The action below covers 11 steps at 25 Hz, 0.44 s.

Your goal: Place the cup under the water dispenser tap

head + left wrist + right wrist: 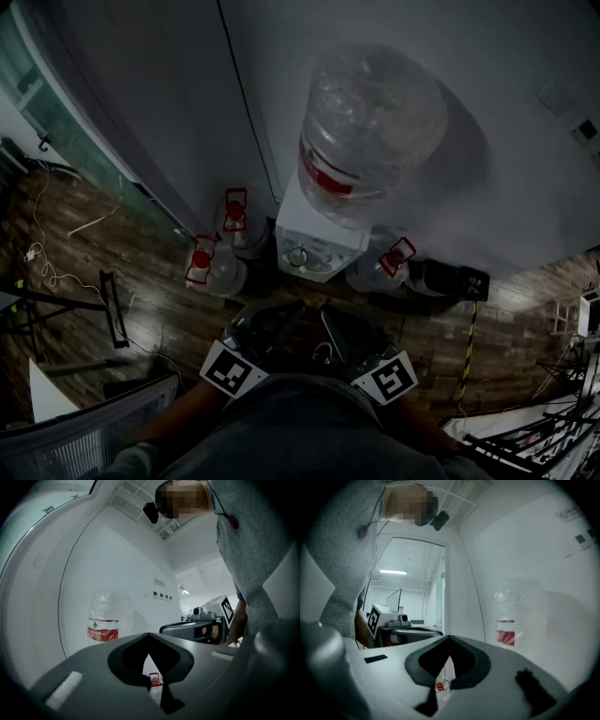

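Note:
The white water dispenser (317, 246) stands against the wall with a big clear bottle (370, 122) upside down on top. A small round rim (298, 255) sits on its front ledge; it is too dark to tell whether it is a cup. Both grippers are held close to the person's body, level and side by side. My left gripper (279, 323) is shut with nothing in it, and its tips meet in its own view (149, 637). My right gripper (335, 325) is also shut and empty (450, 639). The bottle shows in both gripper views (105, 616) (513, 620).
Three spare water bottles with red handles stand on the dark wood floor beside the dispenser: two at its left (234, 223) (214, 269), one at its right (386, 262). A black box (450, 278) sits further right. Stands and cables (66, 281) lie at the left.

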Tool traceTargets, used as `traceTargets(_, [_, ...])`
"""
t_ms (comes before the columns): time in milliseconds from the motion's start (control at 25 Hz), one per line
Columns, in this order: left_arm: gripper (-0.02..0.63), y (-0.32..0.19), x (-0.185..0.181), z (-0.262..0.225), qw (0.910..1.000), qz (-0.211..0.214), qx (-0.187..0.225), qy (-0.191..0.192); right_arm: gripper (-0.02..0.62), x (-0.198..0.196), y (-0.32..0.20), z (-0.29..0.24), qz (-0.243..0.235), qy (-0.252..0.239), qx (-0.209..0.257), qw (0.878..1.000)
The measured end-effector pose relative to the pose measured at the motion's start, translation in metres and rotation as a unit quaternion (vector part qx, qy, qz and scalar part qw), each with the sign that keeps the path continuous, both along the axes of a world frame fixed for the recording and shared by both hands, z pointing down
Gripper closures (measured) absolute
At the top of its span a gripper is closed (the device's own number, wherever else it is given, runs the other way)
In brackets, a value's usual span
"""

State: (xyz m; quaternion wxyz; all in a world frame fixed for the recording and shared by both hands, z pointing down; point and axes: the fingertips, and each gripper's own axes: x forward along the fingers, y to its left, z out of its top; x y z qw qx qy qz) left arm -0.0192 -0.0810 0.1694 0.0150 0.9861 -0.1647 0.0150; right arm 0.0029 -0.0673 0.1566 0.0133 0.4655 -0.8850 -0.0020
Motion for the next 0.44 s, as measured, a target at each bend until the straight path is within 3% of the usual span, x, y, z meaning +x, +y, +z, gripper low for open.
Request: traceTargets(440, [0.6,0.0089,-0.0025,0.0041,1.0,-0.005,-0.006,0.001,0.581,0.0017,0.0078,0.0033,0.007,0.006,0.001,1.0])
